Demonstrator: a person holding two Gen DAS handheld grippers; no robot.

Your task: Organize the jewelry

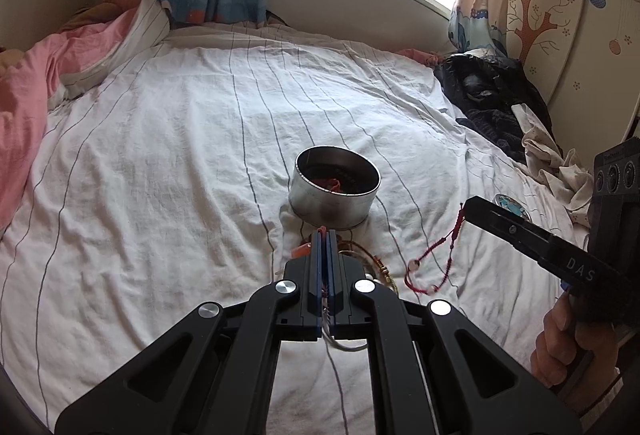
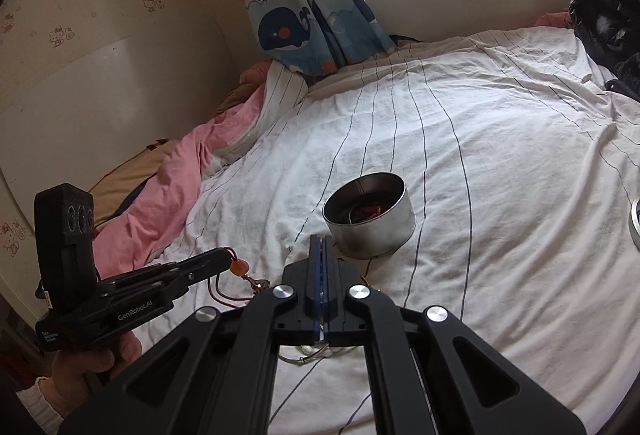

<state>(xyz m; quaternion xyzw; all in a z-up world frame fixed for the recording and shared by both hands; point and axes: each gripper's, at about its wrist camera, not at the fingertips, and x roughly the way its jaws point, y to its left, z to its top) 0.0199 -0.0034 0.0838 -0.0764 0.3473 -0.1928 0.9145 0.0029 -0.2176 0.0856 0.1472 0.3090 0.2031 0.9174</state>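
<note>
Left gripper (image 1: 325,235) nearest the lens: blue pads pressed together, clenched on a thin red cord with an orange bead (image 2: 239,268). Cord strands run between the pads (image 1: 320,259) in the left wrist view; in the right wrist view the bead hangs just below the fingertips, cord looping down to the sheet.

Right gripper (image 2: 320,240) also closed, pads together. Left wrist view shows a red string bracelet (image 1: 434,259) dangling from its tip, loop hanging down to the sheet with small pale beads at the bottom.

Round metal tin (image 1: 335,191), open top, sits upright on the striped white bedsheet (image 1: 160,155), just beyond both gripper tips. Inside: a tangle of red cord jewelry (image 2: 368,213) at the bottom, plus what looks like a thin metal ring; details too dark to tell.

Loose on the sheet just short of the tin: a gold-coloured bangle (image 1: 380,267), partly hidden under the left gripper. A thin silver wire hoop (image 1: 344,345) lies further back, under its body.

Right of the tin, well apart: a round lid (image 1: 514,206) with a blue-patterned top, lying flat.
</note>
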